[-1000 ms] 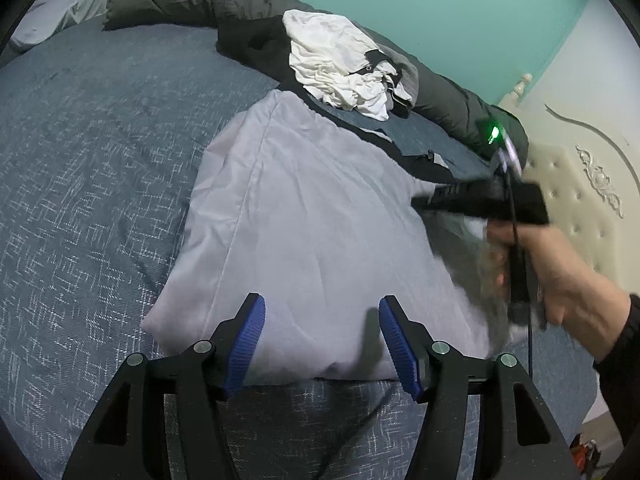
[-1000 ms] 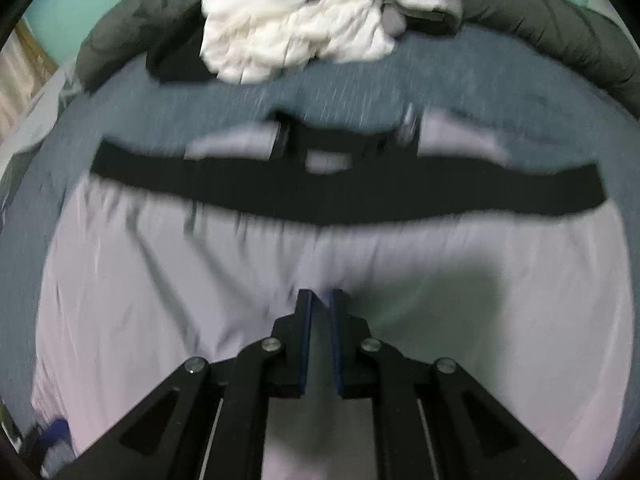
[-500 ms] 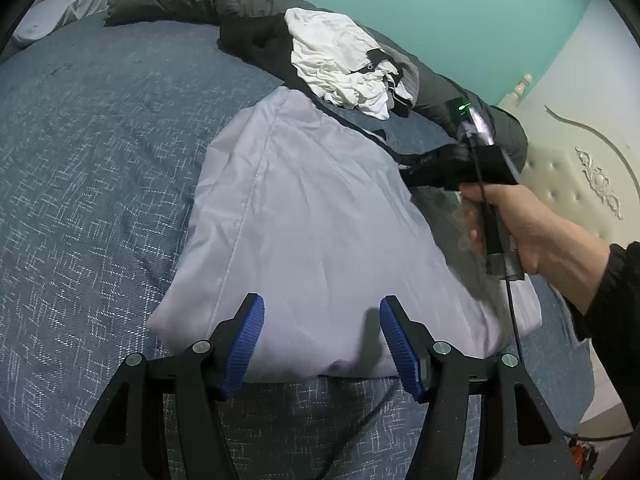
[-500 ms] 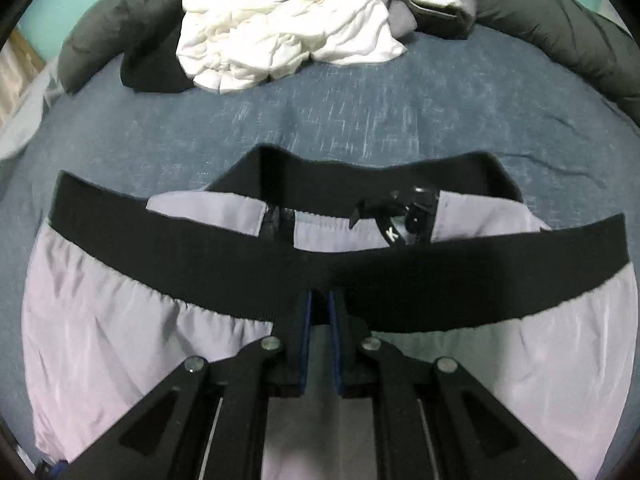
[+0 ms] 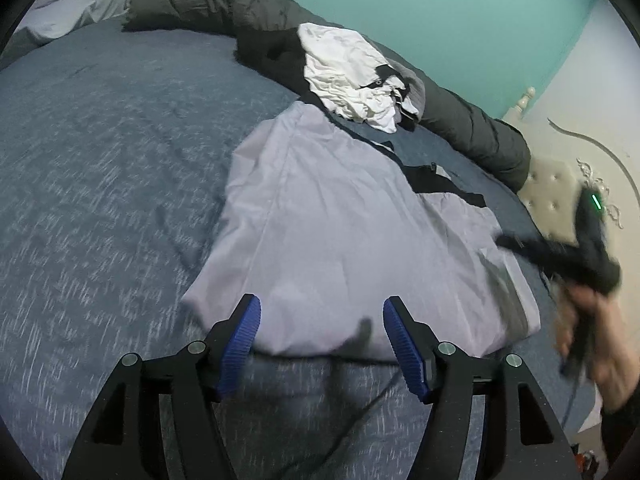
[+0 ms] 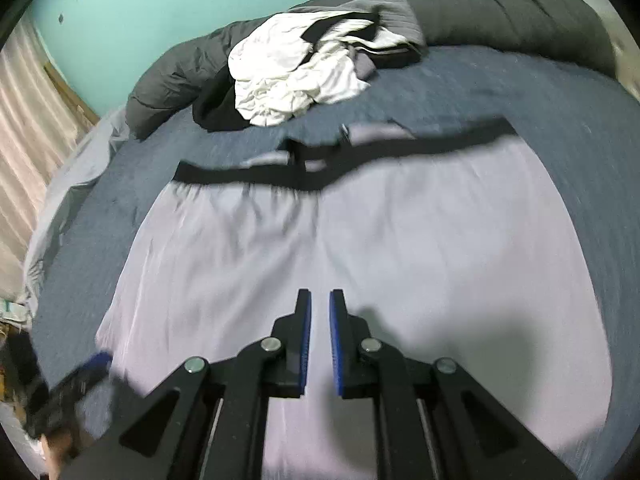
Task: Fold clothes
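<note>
Pale lilac shorts (image 5: 340, 220) with a black waistband (image 6: 248, 176) lie flat on the blue-grey bed cover (image 5: 100, 160). My left gripper (image 5: 322, 320) hovers over the hem nearest me. Its jaws are opening, and the pads press on nothing. In the right wrist view its blue pad shows blurred at the lower left as the left gripper (image 6: 80, 372). My right gripper (image 6: 320, 312) is shut and empty above the middle of the shorts (image 6: 360, 248), well short of the waistband. A hand holds that right gripper (image 5: 576, 252), blurred, at the shorts' right edge.
A heap of white and black clothes (image 5: 344, 68) (image 6: 288, 76) lies beyond the waistband against a rolled dark grey duvet (image 5: 472, 124). A padded cream headboard (image 5: 556, 184) stands at the right. A pale pillow (image 5: 68, 12) lies far left, a curtain (image 6: 24, 128) beside the bed.
My right gripper drew back from the waistband toward the middle of the shorts and rose, still shut. In the left view its hand swung to the right edge. My left gripper shifted slightly.
</note>
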The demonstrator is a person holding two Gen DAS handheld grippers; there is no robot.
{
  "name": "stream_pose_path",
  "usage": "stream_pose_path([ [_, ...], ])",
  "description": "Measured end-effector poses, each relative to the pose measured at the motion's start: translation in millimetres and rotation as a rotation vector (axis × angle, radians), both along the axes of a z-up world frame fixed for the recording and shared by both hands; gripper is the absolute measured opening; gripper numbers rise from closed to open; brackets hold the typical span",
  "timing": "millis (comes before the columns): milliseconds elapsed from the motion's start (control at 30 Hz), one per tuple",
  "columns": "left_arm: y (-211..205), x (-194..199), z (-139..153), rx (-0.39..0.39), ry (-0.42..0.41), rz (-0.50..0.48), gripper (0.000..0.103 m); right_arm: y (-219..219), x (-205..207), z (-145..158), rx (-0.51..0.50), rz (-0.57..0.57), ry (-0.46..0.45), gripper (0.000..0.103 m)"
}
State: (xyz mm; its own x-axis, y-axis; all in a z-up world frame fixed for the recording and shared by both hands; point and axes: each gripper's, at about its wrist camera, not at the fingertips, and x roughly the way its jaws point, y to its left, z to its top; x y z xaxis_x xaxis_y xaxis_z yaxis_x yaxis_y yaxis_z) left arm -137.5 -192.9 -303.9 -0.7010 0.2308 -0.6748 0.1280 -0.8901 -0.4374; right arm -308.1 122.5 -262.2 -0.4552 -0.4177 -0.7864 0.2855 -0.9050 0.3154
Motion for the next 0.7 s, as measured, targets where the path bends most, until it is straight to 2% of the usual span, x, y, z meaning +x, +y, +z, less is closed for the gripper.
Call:
stream_pose_path([
  [167,-0.6,14.9,-1.9,0.032,-0.02,0.031,0.068,21.1,72.0,-12.3,-0.102,-0.012,-0.035,0.008],
  [333,-2.0,22.7,-11.4,0.1,-0.059,0.064,0.068,25.7,114.6,-12.5,-0.17,-0.012,0.012,0.008],
  [600,-11.7,20.3,-28.5,0.227,-0.088,0.106,0.069,60.5,135.1,-27.9,-0.219,-0.061,0.028,0.008],
  [700,-18.7,16.0,-28.4,0.237,-0.073,0.138,0.069,68.8,132.9,-35.7,-0.22,-0.071,0.022,0.008],
])
